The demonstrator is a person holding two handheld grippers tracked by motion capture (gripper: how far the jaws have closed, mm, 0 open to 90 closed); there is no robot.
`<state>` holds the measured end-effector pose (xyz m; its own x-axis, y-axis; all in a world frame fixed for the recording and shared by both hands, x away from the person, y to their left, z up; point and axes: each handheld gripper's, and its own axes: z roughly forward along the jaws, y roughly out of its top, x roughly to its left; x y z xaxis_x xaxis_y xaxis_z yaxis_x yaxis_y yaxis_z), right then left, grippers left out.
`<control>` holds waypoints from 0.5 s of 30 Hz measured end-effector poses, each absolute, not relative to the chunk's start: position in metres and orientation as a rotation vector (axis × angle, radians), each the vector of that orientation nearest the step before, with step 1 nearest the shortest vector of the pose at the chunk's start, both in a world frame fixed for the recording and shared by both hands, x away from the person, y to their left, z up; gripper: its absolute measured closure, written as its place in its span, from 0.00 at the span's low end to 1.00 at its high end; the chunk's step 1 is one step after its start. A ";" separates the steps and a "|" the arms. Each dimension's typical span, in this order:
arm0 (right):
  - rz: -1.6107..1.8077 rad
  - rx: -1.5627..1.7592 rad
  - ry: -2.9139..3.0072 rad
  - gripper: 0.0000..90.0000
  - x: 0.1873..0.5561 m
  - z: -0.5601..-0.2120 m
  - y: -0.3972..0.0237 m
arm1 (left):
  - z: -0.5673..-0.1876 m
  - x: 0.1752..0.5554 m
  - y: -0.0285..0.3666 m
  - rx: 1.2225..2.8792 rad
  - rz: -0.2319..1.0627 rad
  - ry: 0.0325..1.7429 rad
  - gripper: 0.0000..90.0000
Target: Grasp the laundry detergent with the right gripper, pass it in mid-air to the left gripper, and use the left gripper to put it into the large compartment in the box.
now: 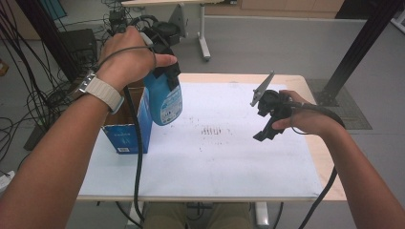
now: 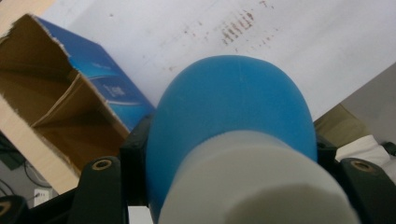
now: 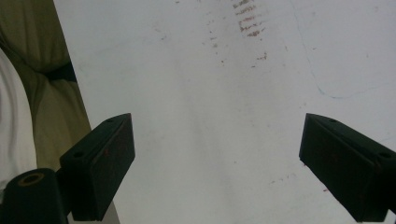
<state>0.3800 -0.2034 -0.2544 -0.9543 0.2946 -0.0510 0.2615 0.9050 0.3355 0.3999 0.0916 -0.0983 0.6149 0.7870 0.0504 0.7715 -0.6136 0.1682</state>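
Blue plastic fills my left gripper [image 1: 165,67]: its jaws are clamped on the blue bottle [image 1: 165,98] just below the white cap [image 2: 252,186], and the bottle hangs above the table's left side, beside the open cardboard box [image 1: 128,129]. My right gripper [image 3: 217,154] has its jaws spread wide with nothing between them, over the stained white sheet [image 1: 224,157] on the table [image 1: 329,167].

Blue bottle's [image 2: 233,121] white cap blurred and cut off, box [image 2: 56,102] interior partly cropped
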 end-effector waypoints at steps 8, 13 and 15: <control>0.502 0.422 2.972 0.11 0.383 -0.256 -0.203 | -0.091 0.404 0.105 2.641 0.192 1.427 0.42; 0.492 0.415 2.972 0.11 0.386 -0.256 -0.202 | -0.087 0.405 0.111 2.594 0.204 1.481 0.42; 0.496 0.417 2.973 0.11 0.386 -0.256 -0.202 | -0.084 0.405 0.114 2.573 0.206 1.503 0.42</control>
